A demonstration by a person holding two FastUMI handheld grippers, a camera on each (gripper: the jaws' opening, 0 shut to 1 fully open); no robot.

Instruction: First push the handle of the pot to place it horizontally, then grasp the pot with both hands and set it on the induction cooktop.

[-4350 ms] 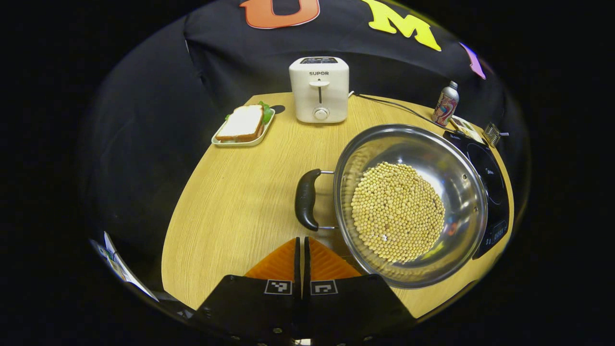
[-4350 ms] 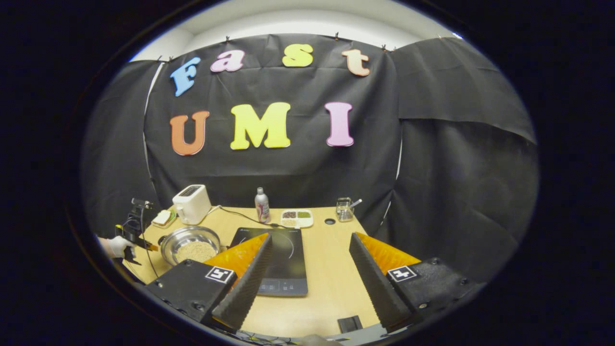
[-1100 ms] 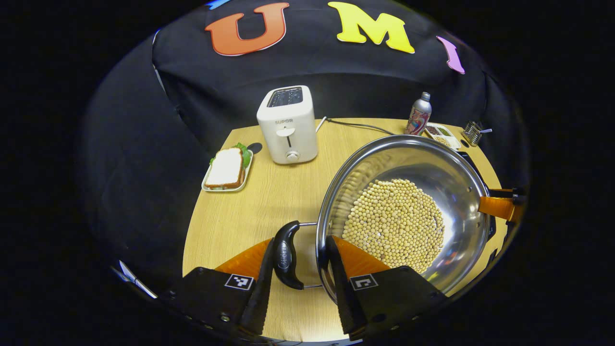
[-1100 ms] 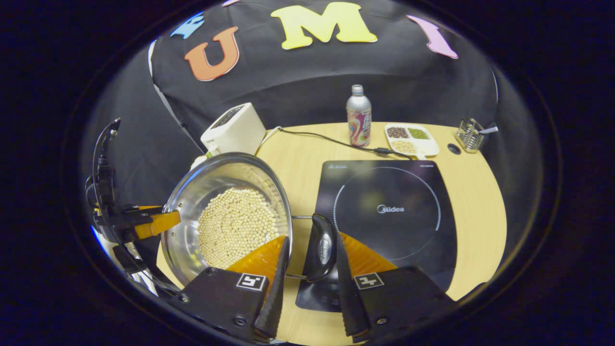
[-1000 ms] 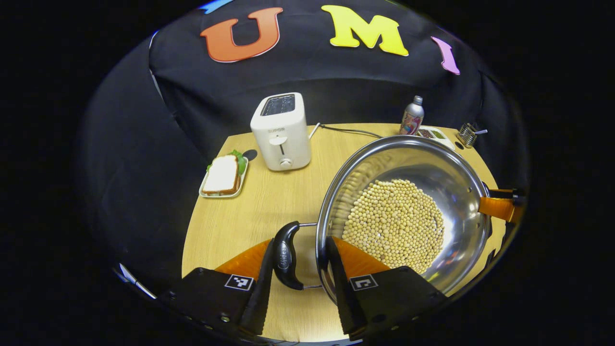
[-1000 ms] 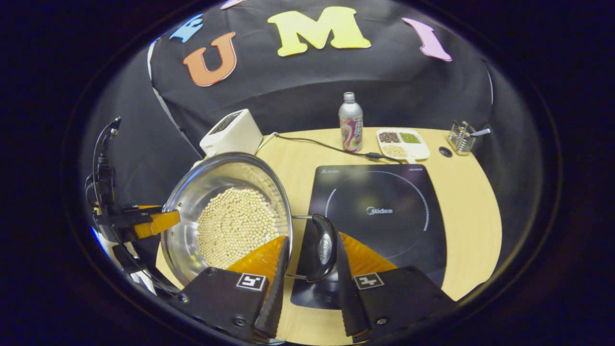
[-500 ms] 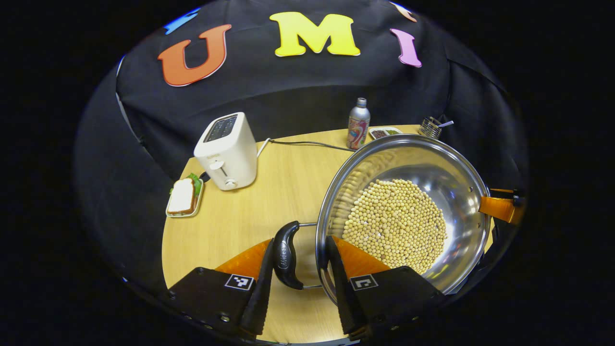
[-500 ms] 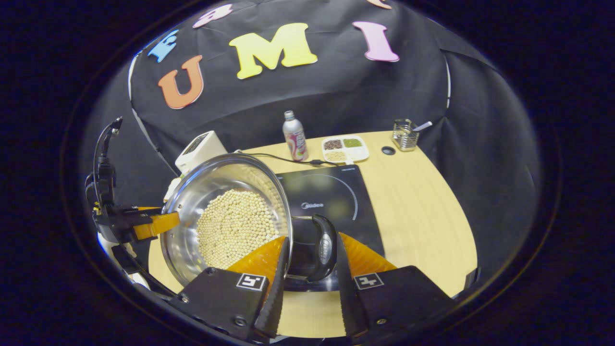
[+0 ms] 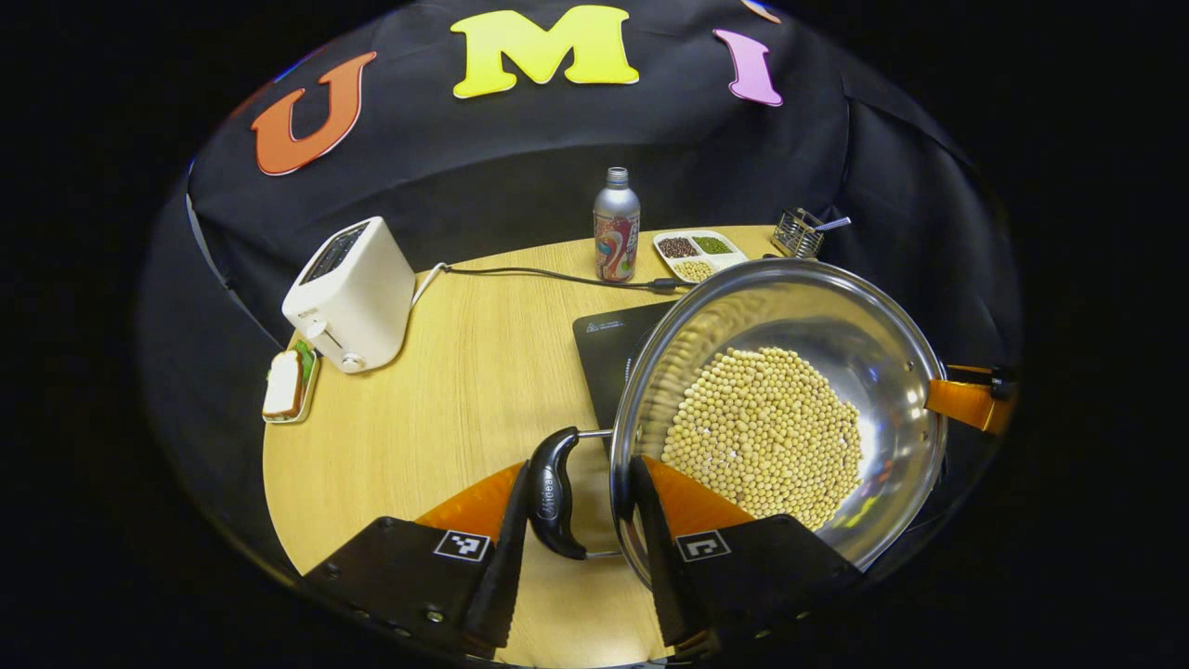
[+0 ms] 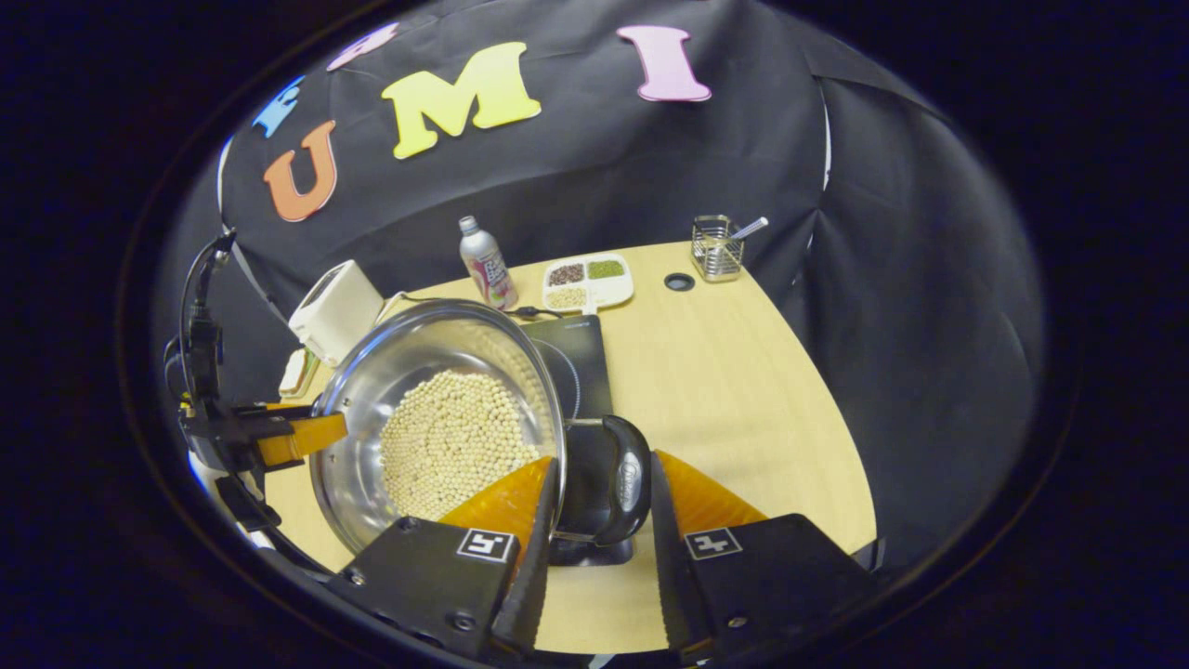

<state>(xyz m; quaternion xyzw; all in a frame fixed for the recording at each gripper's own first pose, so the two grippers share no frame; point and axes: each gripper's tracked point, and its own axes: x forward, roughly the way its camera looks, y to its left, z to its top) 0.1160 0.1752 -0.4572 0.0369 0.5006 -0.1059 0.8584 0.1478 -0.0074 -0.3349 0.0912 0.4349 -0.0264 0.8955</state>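
The left gripper (image 9: 576,502) is closed on the pot's left handle (image 9: 554,492); the right gripper (image 10: 599,497) is closed on its right handle (image 10: 620,488). Between them the steel pot (image 10: 437,423) of soybeans (image 9: 766,437) sits over the induction cooktop (image 9: 608,358), mid-tabletop. A toaster (image 9: 351,293) stands near the left edge

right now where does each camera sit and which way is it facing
Left gripper view: rides the left tool, straddling one black handle of the steel pot of beans, facing the white toaster.
Right gripper view: rides the right tool, around the opposite black handle, facing the wooden table.
Shared: pot, toaster, black induction cooktop.
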